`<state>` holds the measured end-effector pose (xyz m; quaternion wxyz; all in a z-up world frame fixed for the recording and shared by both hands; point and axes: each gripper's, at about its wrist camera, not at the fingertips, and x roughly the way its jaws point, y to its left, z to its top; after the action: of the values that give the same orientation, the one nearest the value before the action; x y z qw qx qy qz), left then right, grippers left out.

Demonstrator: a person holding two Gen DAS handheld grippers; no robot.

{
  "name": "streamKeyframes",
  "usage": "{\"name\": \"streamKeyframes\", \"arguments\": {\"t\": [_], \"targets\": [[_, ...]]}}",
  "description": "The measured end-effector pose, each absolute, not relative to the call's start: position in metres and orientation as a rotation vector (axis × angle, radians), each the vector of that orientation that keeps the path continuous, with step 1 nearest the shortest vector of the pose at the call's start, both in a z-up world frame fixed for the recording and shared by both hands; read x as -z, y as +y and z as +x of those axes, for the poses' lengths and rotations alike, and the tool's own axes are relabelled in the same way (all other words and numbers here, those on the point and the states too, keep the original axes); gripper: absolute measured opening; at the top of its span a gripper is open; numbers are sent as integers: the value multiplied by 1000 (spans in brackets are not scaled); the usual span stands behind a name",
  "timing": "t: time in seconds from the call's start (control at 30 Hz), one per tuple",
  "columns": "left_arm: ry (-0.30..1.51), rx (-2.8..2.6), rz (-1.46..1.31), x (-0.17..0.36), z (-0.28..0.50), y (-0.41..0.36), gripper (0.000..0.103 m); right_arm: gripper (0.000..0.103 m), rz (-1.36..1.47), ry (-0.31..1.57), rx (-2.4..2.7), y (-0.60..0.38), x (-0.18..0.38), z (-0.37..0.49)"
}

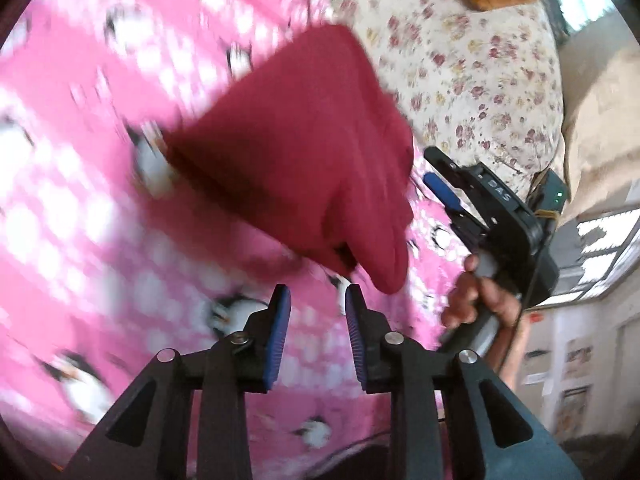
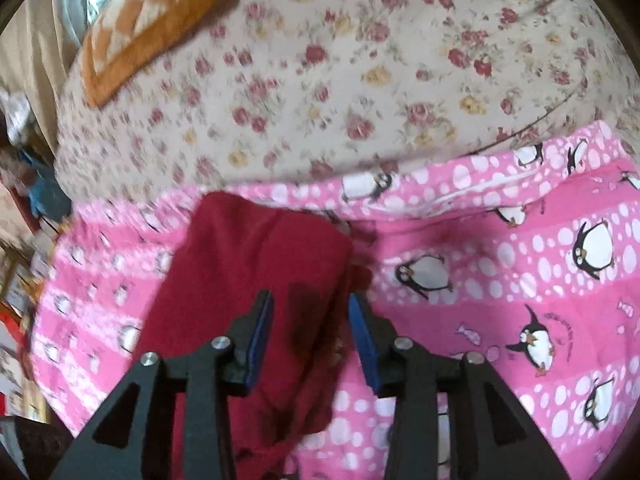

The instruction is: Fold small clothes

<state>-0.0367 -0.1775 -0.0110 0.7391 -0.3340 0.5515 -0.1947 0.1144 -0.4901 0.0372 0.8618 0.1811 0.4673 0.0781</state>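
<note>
Just past a fold: one red garment lying doubled on the pink penguin sheet. Left gripper spread, empty, short of the cloth; right gripper spread astride its edge, not pinching. Next, probably: smoothing or another fold. Two grippers, one orange cushion.

A pink penguin-print sheet adjoins a cream floral bedcover, on which lies an orange-and-cream checked cushion, beside a beige curtain.
</note>
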Motion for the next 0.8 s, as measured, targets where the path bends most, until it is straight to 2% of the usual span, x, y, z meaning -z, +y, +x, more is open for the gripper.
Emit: {"name": "streamKeyframes", "arguments": {"t": [0.17,0.43,0.57,0.8], "targets": [[1088,357,-579,-10,-12,-164,6,41,300,1019,-215,-460,-35,124],[1177,333,-502,21,30,-181,7,38,115,1058,-100,-434,19,168],[1170,333,-433,22,27,-188,7,38,143,1053,-113,-436,2,159],[1170,340,-444,23,27,-187,9,45,243,1057,-260,-442,-41,76]]}}
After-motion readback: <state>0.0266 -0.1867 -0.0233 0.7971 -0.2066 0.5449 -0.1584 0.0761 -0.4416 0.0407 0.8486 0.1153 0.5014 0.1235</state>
